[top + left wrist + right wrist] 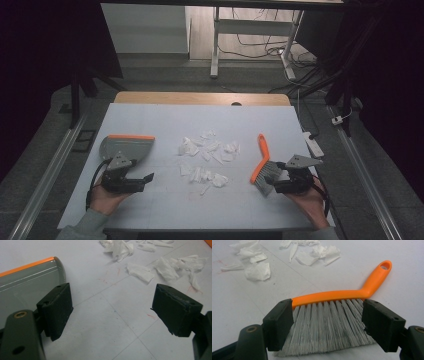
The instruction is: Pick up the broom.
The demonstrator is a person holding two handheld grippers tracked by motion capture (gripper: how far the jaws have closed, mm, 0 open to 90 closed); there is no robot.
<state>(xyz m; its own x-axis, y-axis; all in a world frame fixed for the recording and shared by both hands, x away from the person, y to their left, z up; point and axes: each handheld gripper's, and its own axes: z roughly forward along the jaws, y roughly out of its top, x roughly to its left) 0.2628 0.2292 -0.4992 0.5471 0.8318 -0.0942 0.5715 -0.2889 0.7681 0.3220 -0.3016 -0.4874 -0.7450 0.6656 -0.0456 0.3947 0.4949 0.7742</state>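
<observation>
You are at the very start of a sweep-up: the pile of torn white paper scraps point(207, 159) lies loose in the middle of the white table top point(165, 210), and neither tool is lifted yet.

Your right gripper point(280, 182) sits to the right of the scraps, with its jaws spread wide on either side of the grey bristles of the small hand brush with the bent orange plastic handle point(261, 162). In the right gripper view the brush point(329, 315) lies flat between the two pads point(279, 322), but they look to stand at the ends of the bristle row rather than pressing in, so I judge it released, not gripping. The handle points away from you, past the scraps.

Your left gripper point(145, 178) rests to the left of the scraps, jaws spread with nothing between them. The grey plastic dustpan with the orange lip point(126, 147) lies just beyond it on that same side; the left gripper view shows the pan point(27, 281) beside one pad, not inside the gap.

Next, close the right jaws squarely on the brush, preferably on the firm orange back rather than soft bristles. Then shift your left gripper onto the dustpan's rear edge.
</observation>
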